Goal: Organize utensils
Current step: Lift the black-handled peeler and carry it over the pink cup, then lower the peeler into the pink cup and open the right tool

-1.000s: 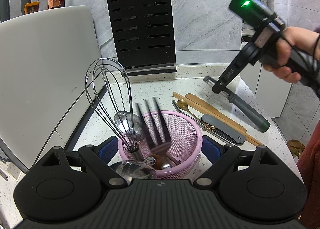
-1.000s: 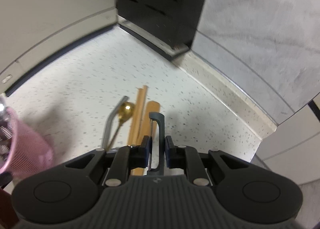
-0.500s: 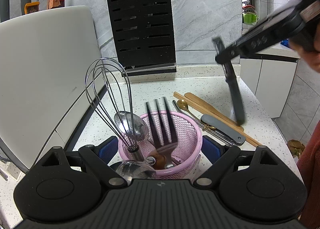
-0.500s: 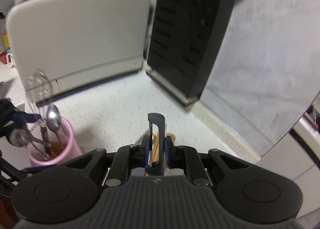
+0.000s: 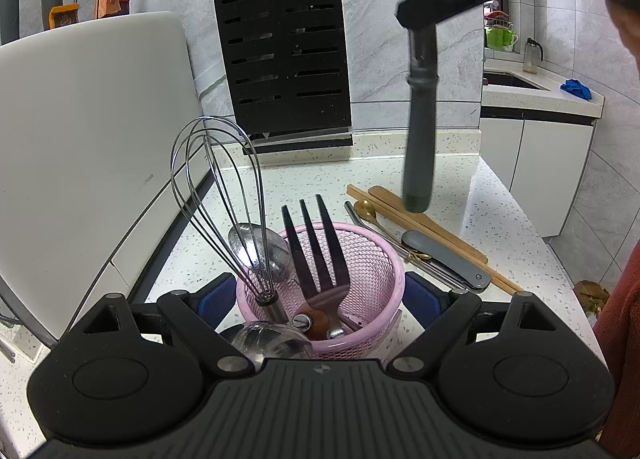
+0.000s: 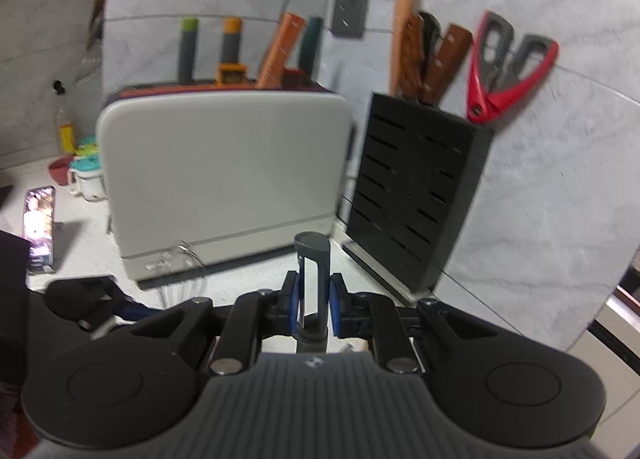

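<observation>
Above the bench's right half: the right hand-held gripper [image 6: 313, 307] hangs in the air, its blue pads pinching a peeler [image 5: 418, 107] just below the blade head.
Peeler attitude: blade end up, dark handle hanging straight down, clear of the bench; a grip near the head lets the long handle go into a cup first.
Near edge of the bench: a pink mesh cup [image 5: 372, 259] stands between the fingers of the left hand-held gripper [image 5: 320, 295], which are spread either side of it; the blue pads sit just beside the wall and I cannot tell whether they press on it, though the placing looks meant to steady the cup.
Already in the cup: a whisk [image 5: 218, 195], a ladle [image 5: 260, 251] and a dark fork [image 5: 316, 243], all handle down, so the heads stay up and easy to pick out.
Right of the cup, lying flat: wooden chopsticks [image 5: 432, 227], a gold spoon [image 5: 364, 209] and a grey flat utensil [image 5: 444, 255], packed side by side towards the bench's right edge, probably waiting their turn.
Back edge: a black knife block [image 5: 284, 55] stands upright against the wall, beside a white appliance [image 5: 88, 147] on the left.
Judged step: carrying the peeler across to the cup; the free gap lies to the right of the fork.
</observation>
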{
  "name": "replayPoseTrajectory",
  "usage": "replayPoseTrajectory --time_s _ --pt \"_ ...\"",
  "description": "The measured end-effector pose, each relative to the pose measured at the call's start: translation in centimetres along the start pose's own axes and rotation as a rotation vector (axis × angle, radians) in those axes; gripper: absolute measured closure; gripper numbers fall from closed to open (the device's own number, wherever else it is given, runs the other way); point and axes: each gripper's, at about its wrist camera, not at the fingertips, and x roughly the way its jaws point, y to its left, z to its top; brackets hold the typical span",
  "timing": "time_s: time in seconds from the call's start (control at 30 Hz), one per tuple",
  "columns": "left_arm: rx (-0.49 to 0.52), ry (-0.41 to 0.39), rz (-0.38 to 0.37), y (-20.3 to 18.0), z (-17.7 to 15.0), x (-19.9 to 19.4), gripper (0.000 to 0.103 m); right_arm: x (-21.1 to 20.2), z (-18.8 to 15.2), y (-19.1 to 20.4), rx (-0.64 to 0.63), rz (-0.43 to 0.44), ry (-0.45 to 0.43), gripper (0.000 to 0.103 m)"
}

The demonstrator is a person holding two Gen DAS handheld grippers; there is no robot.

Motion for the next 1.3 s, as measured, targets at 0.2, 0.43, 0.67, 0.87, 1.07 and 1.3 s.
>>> replayPoseTrajectory --time_s 0.2,0.43,0.67,0.87,1.07,1.3 --pt "0.0 0.0 0.0 0.0 0.0 0.0 0.0 -0.7 0.6 1.3 0.008 0.065 -0.048 0.09" --pt "0.0 0.0 0.0 0.0 0.0 0.0 0.0 -0.9 0.4 2.5 0.02 0.097 -0.082 0.09" --pt "0.0 0.0 0.0 0.0 0.0 0.0 0.0 -1.6 0.8 1.7 0.062 0.11 -0.105 0.09" --pt "0.0 0.0 0.001 0.0 0.0 0.0 0.0 -2.7 1.2 1.4 0.087 0.157 -0.136 0.09" --pt "0.0 -0.001 0.0 0.0 0.0 0.0 0.0 -1.6 0.6 2.5 0.068 0.197 -0.103 0.09" --pt "0.0 -0.001 0.0 0.0 0.0 0.0 0.0 0.9 -0.5 3.9 0.036 0.209 -0.056 0.09"
